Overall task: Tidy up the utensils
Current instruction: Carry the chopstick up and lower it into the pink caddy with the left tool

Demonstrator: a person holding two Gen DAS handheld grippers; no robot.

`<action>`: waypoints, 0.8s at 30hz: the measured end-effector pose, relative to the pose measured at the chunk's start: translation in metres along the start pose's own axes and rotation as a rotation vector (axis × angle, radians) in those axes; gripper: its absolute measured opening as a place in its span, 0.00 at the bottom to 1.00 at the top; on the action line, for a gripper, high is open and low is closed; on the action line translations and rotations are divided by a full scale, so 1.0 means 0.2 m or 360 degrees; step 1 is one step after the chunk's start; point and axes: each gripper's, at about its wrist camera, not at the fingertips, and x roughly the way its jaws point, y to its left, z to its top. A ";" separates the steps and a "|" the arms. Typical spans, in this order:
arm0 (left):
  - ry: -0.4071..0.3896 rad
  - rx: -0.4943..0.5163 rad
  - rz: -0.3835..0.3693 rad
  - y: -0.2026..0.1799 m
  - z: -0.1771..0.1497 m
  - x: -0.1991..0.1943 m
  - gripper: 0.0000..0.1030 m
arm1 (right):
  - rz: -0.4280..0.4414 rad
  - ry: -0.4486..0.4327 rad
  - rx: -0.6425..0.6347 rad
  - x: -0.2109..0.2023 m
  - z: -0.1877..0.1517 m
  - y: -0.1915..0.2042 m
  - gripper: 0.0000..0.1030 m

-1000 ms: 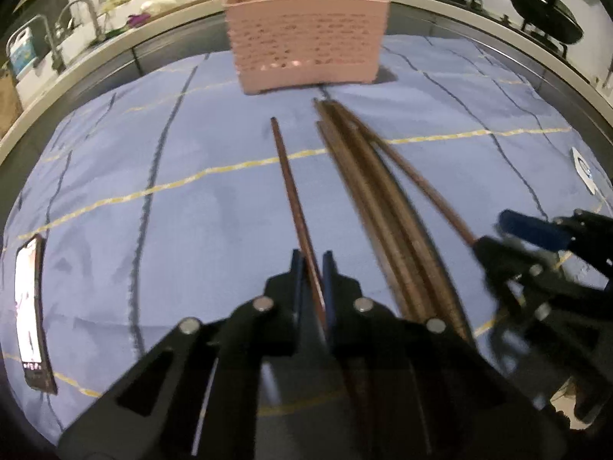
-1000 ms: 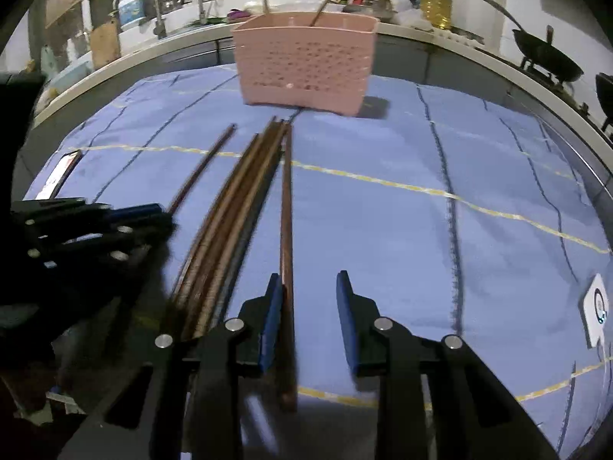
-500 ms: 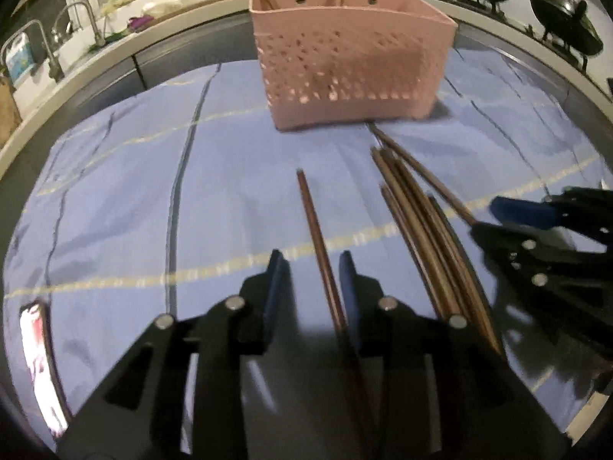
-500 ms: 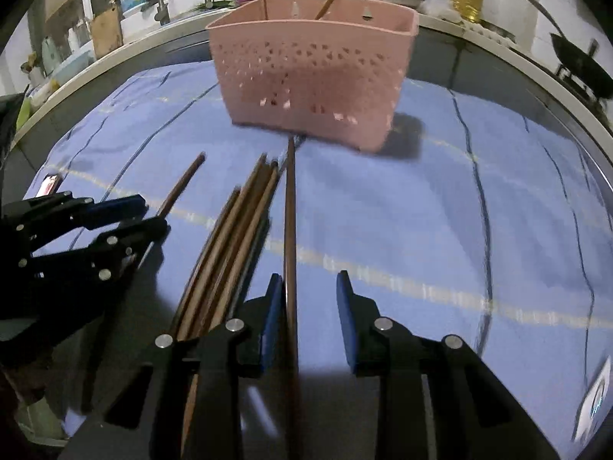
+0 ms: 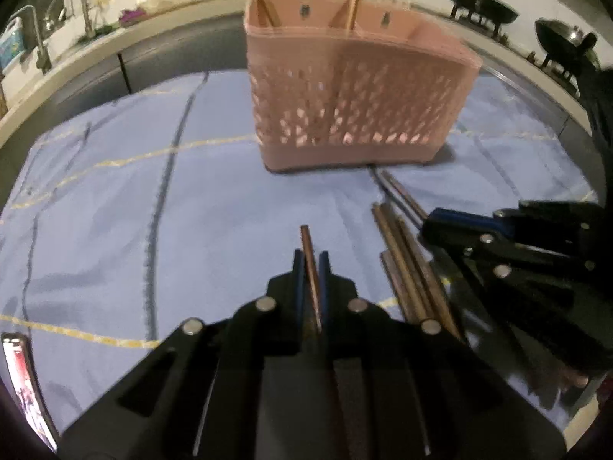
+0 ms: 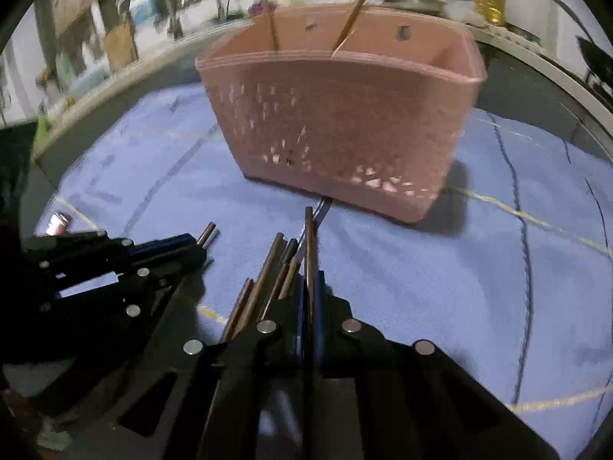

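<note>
Both my grippers have closed in on the basket (image 5: 356, 115); left gripper (image 5: 311, 268) pinches one chopstick (image 5: 308, 253), right gripper (image 6: 311, 287) pinches another (image 6: 309, 237), spare chopsticks (image 5: 406, 260) on the cloth (image 5: 115, 199) between.

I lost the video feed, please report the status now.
Left gripper shut on one chopstick. Right gripper shut on another. Pink basket ahead, path clear.

Pink utensil basket (image 5: 356, 103) blocks upper centre of both views – bare blue tablecloth (image 5: 214, 207) between it and the fingers. Loose chopsticks (image 5: 406, 268) clutter lower right of the left view; phone (image 5: 23, 391) sits bottom left.
</note>
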 end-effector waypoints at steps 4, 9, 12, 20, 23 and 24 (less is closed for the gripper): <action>-0.0182 -0.0012 -0.0030 0.01 0.03 -0.25 0.04 | 0.0044 -0.0244 0.0051 -0.28 -0.03 -0.01 0.05; -0.0451 -0.0054 -0.0075 0.03 0.06 -0.64 0.04 | 0.0044 -0.0571 0.0092 -0.64 -0.03 0.02 0.05; -0.0566 -0.0063 -0.0078 0.03 0.05 -0.80 0.04 | 0.0037 -0.0691 0.0114 -0.79 -0.06 0.02 0.05; -0.0589 -0.0075 -0.0070 0.04 0.02 -0.88 0.04 | 0.0006 -0.0703 0.0118 -0.83 -0.07 0.05 0.05; -0.0579 -0.0085 -0.0087 0.06 0.03 -0.88 0.04 | 0.0018 -0.0677 0.0124 -0.82 -0.08 0.06 0.05; -0.0589 -0.0083 -0.0092 0.07 0.04 -0.89 0.04 | 0.0025 -0.0688 0.0120 -0.83 -0.07 0.07 0.05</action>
